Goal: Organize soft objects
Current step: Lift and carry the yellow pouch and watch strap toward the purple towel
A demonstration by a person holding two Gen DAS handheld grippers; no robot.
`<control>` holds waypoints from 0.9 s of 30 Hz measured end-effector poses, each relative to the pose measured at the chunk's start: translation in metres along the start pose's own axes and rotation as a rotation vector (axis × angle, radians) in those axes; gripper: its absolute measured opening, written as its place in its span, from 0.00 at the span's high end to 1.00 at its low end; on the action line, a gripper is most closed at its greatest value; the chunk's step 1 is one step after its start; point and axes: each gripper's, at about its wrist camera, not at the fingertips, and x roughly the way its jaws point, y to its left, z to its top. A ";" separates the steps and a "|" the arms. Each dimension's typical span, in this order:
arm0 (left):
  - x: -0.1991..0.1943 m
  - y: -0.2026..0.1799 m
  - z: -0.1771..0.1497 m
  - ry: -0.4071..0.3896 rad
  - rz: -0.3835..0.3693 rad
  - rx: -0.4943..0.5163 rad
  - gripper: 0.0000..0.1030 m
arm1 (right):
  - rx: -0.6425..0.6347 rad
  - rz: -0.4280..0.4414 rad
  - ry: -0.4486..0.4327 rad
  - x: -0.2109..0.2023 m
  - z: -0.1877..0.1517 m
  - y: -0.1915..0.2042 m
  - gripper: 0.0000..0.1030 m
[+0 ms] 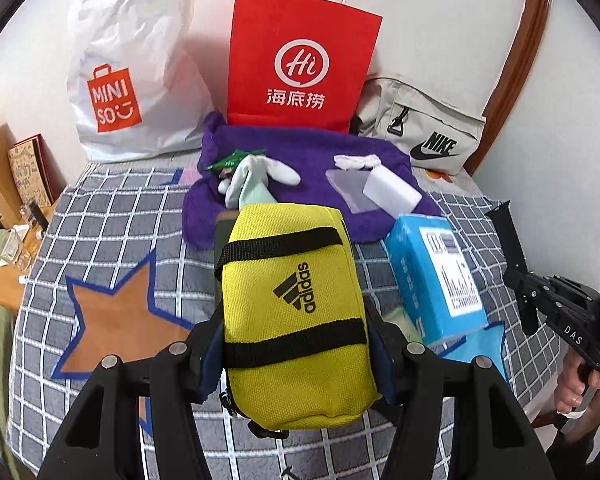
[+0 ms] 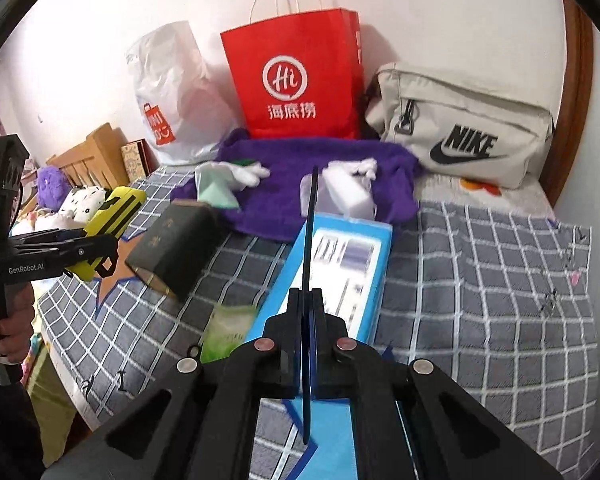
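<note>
Bed (image 2: 500, 280): grey checked cover, carries everything; its bare stretch lies at 3 o'clock of the right wrist view, its near edge at 7 o'clock, and the wall closes off 12 o'clock.

Bags along the wall, left to right: white plastic bag (image 1: 132, 80), red paper bag (image 1: 300, 56) standing upright with its mouth up, beige Nike bag (image 1: 424, 132). A purple towel (image 1: 312, 184) lies just in front of them, with a white glove (image 1: 260, 176) and a white block (image 1: 392, 192) on it.

Blue box (image 2: 340, 268): flat on the cover, long axis running 12 to 6, directly below the right claw.

Yellow pouch (image 1: 296, 312): clear of the bed, clamped across its short side by the left claw (image 1: 296, 344) at medium spread. Its long axis runs 12 to 6, pointing at the red bag. Judgement: the left hand is nearer the white and red bags.

Right claw (image 2: 308, 320): pinched fully on a thin dark strap (image 2: 309, 232), seen edge-on and running toward 12 o'clock.

Open room: the air above the towel is clear, so both claws could travel to the bags.
</note>
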 end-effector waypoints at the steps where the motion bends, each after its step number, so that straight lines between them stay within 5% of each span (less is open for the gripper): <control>1: 0.002 0.000 0.003 0.000 -0.001 0.000 0.44 | -0.004 -0.003 -0.004 0.000 0.004 0.000 0.97; 27: 0.054 0.012 0.112 -0.032 0.032 -0.006 0.44 | -0.034 -0.021 -0.030 0.070 0.122 -0.024 0.97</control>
